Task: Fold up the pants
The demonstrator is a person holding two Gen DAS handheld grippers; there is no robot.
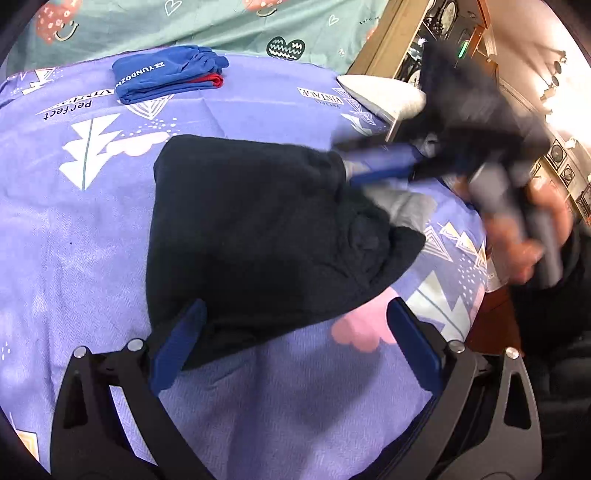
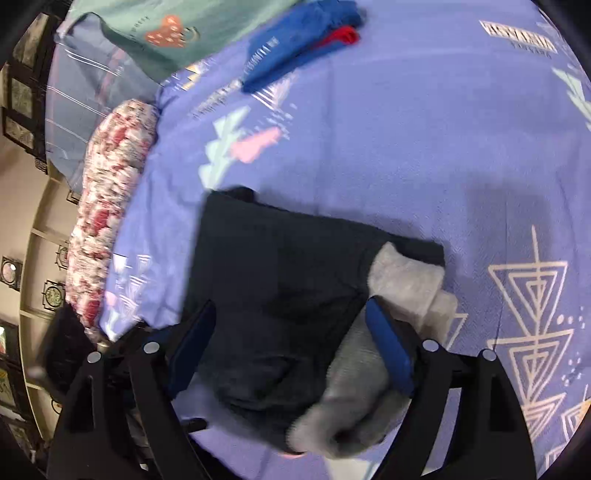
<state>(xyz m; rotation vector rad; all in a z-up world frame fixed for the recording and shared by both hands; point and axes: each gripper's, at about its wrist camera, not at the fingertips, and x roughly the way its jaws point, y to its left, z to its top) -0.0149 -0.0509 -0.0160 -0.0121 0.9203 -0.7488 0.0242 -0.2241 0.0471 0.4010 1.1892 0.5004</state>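
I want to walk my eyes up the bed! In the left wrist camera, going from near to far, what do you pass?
Open left gripper → black pants → folded blue clothes → green heart blanket.

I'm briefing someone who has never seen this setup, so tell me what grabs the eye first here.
The dark navy fleece pants with pale grey lining dominate, lying bunched mid-bed on the purple printed bedsheet. The left gripper stands open at their near edge, while the right gripper straddles them, also open. Farther back lies a folded blue garment with a red edge.
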